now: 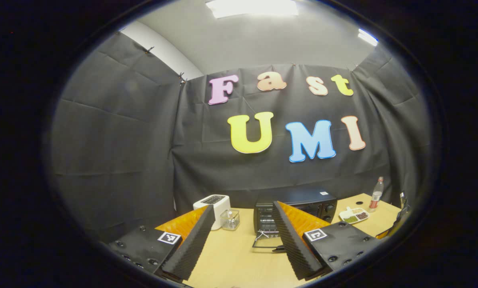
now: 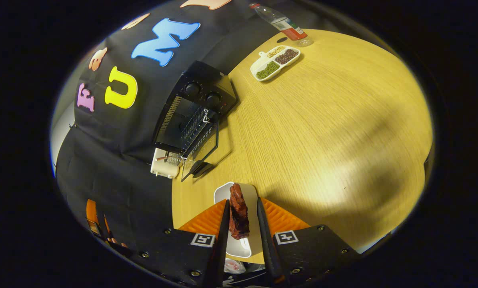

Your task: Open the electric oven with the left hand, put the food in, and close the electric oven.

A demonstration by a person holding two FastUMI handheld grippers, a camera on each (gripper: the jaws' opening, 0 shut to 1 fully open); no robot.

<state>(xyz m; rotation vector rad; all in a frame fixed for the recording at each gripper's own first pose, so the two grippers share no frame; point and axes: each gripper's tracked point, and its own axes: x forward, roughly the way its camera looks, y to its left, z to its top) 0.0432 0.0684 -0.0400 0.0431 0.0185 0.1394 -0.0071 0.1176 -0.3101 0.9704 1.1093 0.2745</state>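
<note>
The right gripper [image 2: 242, 224] has its jaws closed in on a dark red piece of food [image 2: 239, 216], one finger against each side. The food stands on end above a white dish [image 2: 223, 194] that sits on the wooden table [image 2: 323, 132]. The left gripper [image 1: 243, 244] has its jaws wide apart with nothing between them, raised above the table and facing the oven [image 1: 295, 208].

In the right gripper view the oven [image 2: 195, 116] lies at 11 o'clock from the food, well apart from it. Its door [image 2: 201, 158] is down and the rack is visible inside.

Risks, as judged from this state:
- The food is tall and narrow and is gripped along its sides. A tilt of the gripper may let it rotate or slip out before it reaches the oven.
- The lowered door projects toward the food's path. A low approach may strike its edge or handle.
- The rack has open bars, so a release made too early may leave the food tipped.
- The toaster [image 1: 213, 204] and a clear cup [image 1: 230, 220] stand at 9 o'clock from the oven in the left gripper view. A wide left-hand swing to close the door may hit them.

Writing: square coded markers sit on the grippers. The bottle [image 2: 281, 22] beside the divided snack tray [image 2: 275, 62] bears a label too small to read.
</note>
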